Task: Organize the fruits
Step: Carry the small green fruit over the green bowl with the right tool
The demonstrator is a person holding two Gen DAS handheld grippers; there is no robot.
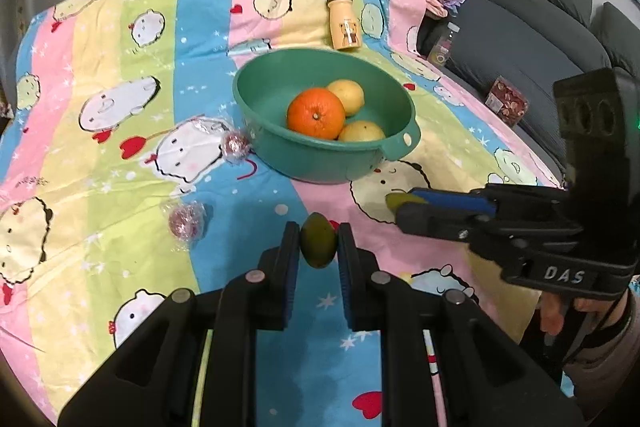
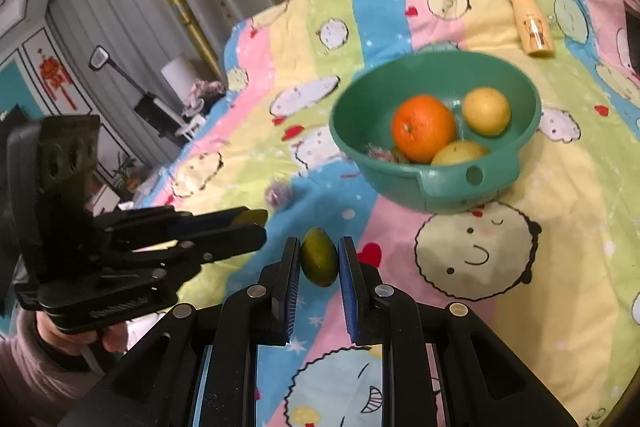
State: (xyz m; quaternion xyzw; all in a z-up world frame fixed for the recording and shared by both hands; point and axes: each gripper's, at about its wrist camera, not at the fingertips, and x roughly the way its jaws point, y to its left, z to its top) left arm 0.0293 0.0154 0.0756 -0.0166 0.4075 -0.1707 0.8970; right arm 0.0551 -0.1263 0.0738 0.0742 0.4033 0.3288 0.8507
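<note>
Over cartoon sheet (image 1: 132, 155), short of bowl (image 1: 256, 95): left gripper (image 1: 319, 245) clamping green fruit (image 1: 317, 246), right gripper (image 2: 319, 259) clamping another (image 2: 319, 262); likely light, smooth, firm, best pinched mid-belly.

The right gripper (image 2: 319, 259) pinches a small green fruit (image 2: 319, 263) between its blue-padded fingers (image 2: 349, 279), held above the striped cartoon bedsheet (image 2: 560, 247) on the near side of the green bowl (image 2: 500, 183). Inside the bowl sit an orange (image 2: 423, 128) and two yellow fruits (image 2: 486, 111), the orange touching the nearer one. Left of the bowl, the left gripper (image 2: 250, 225) clamps another green fruit (image 2: 252, 215), only its tip visible. A foil-wrapped ball (image 2: 279, 194) lies blurred just left of the bowl; a yellow bottle (image 2: 531, 21) lies beyond it
</note>
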